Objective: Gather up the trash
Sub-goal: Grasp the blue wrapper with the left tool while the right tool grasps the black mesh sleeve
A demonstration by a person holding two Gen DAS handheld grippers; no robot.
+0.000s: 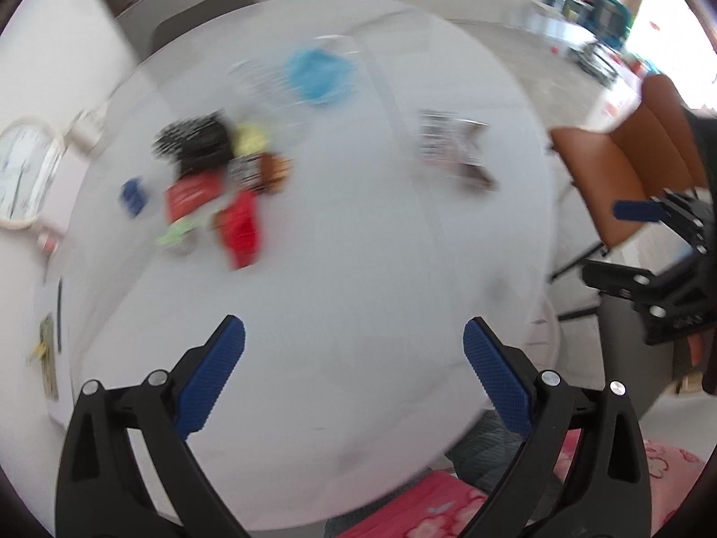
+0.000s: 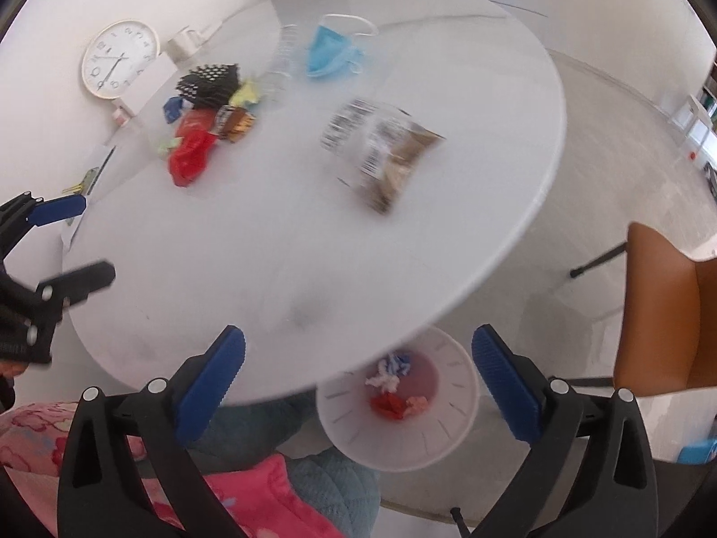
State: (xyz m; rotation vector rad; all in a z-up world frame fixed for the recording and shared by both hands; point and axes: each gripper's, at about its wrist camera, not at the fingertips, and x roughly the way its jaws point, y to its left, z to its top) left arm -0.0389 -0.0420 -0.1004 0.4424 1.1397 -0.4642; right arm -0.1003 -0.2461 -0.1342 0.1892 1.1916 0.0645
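1. Right wrist view: a white waste bin (image 2: 441, 437) is seen on the floor, partly under the near edge of the round white table (image 2: 493, 206); crumpled red, pink and white-blue scraps (image 2: 394, 392) are held inside it.
2. Near the centre of the table a clear snack bag (image 2: 381, 152) with barcode print is laid; its writing cannot be read.
3. Toward the far left edge a pile of wrappers (image 2: 201, 121) is gathered, and a blue face mask (image 2: 331, 51) is placed near the far edge.
4. The right gripper (image 2: 358, 385) is held spread wide and empty above the near edge.
5. The left gripper (image 1: 354, 372) is likewise spread wide, nothing being pinched.
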